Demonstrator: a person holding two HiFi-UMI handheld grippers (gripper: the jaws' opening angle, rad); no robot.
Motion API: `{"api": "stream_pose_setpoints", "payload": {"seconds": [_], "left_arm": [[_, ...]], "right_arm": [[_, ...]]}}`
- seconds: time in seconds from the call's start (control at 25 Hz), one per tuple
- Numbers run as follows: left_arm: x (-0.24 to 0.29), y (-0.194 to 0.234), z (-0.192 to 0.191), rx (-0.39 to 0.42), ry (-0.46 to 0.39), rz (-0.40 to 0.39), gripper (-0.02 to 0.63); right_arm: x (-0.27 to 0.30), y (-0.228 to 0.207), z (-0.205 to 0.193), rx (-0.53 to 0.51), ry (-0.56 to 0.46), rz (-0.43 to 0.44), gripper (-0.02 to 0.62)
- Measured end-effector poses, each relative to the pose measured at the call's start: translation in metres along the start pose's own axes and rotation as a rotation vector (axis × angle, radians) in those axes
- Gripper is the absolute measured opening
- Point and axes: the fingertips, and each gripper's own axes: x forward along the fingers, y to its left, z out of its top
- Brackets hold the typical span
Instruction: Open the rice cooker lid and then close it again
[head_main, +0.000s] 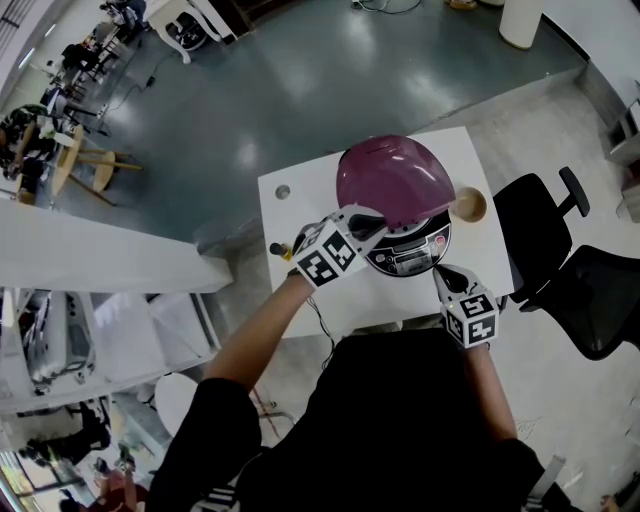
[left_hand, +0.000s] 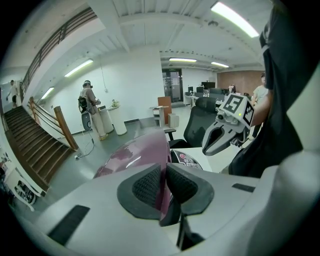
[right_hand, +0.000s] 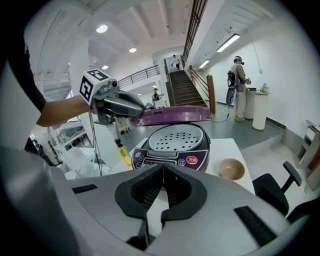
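Head view, centre: left gripper (head_main: 370, 228) pinches the half-raised purple lid (head_main: 392, 178) over the rice cooker (head_main: 412, 256), right gripper (head_main: 442, 272) pressed together, empty; closing seems underway, next pressing it down to latch.

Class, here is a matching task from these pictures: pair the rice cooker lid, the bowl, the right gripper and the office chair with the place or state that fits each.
Things
1. rice cooker lid
2. bowl
3. right gripper
4. office chair

Places and states
A. shut, holding nothing
B. on the floor beside the table
C. raised, its edge pinched by the left gripper
D. on the table, beside the cooker body

Pairs: 1-C, 2-D, 3-A, 4-B
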Motion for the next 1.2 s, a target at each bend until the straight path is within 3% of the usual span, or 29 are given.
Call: {"api": "stream_pose_setpoints", "payload": {"seconds": [0.52,1.2], "left_arm": [[0.021,-0.021,-0.024,-0.036,0.007,-0.056,0.031],[0.04,-0.035,-0.047,-0.077,0.021,-0.086,0.025]], "right_arm": [[0.007,0.001,-0.006,-0.006,0.042,0.016,0.0],[0.016,-0.021,0.008,-0.011,0.025,-0.045,0.0]]}}
